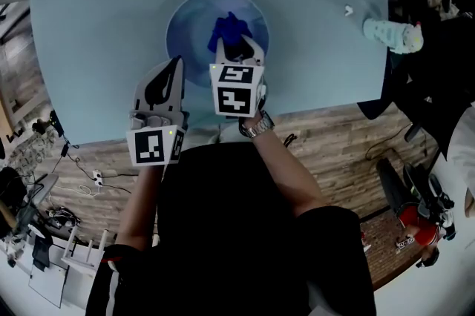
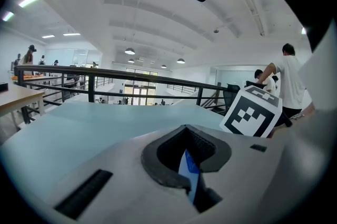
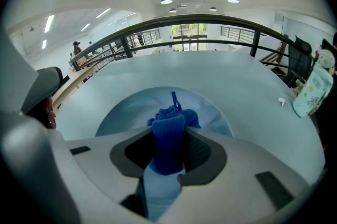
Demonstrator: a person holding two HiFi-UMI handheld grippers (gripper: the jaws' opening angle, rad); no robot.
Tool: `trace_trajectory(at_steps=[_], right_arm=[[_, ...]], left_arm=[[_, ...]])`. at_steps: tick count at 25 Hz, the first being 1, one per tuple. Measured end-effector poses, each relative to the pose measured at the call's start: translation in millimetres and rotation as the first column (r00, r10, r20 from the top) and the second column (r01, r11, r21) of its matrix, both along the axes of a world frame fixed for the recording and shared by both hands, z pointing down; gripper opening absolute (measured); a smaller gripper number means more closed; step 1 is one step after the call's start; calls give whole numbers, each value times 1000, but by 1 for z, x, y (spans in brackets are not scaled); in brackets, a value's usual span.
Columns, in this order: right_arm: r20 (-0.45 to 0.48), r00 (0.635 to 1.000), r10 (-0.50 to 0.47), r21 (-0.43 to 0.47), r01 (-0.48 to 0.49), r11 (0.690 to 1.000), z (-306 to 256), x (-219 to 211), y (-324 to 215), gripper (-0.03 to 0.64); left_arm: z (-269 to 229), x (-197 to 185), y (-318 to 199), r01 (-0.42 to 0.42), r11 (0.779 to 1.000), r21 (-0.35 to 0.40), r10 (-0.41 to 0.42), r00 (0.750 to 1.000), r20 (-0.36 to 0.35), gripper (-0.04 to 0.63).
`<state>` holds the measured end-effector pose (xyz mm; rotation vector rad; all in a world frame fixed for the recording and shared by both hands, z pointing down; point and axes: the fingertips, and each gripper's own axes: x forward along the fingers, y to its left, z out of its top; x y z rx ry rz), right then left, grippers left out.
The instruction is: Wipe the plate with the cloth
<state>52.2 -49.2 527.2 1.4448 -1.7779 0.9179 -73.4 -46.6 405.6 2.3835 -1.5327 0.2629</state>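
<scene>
A blue plate (image 1: 191,24) lies on the pale blue round table (image 1: 104,25), in front of me. My right gripper (image 1: 237,53) hangs over the plate's near part, shut on a bunched dark blue cloth (image 1: 228,31). In the right gripper view the cloth (image 3: 168,139) stands up between the jaws, with the plate (image 3: 129,108) just beyond. My left gripper (image 1: 173,67) points at the plate's left near edge. In the left gripper view a thin blue and white rim (image 2: 188,169) sits pinched between the nearly closed jaws of the left gripper (image 2: 190,178).
A pale soft toy or pouch (image 1: 392,34) lies at the table's right edge, with a small white object (image 1: 348,10) beside it. The table's near edge (image 1: 319,103) runs just behind my grippers. Wooden floor with cables and equipment lies below.
</scene>
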Motion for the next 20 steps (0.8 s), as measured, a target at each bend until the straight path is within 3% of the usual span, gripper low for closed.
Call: trace_trajectory(at_steps=[20], right_arm=[[101, 965, -243, 9, 243, 970, 8, -109, 17, 120]], left_arm=[[4, -67, 38, 183, 982, -37, -182, 983, 33, 2]])
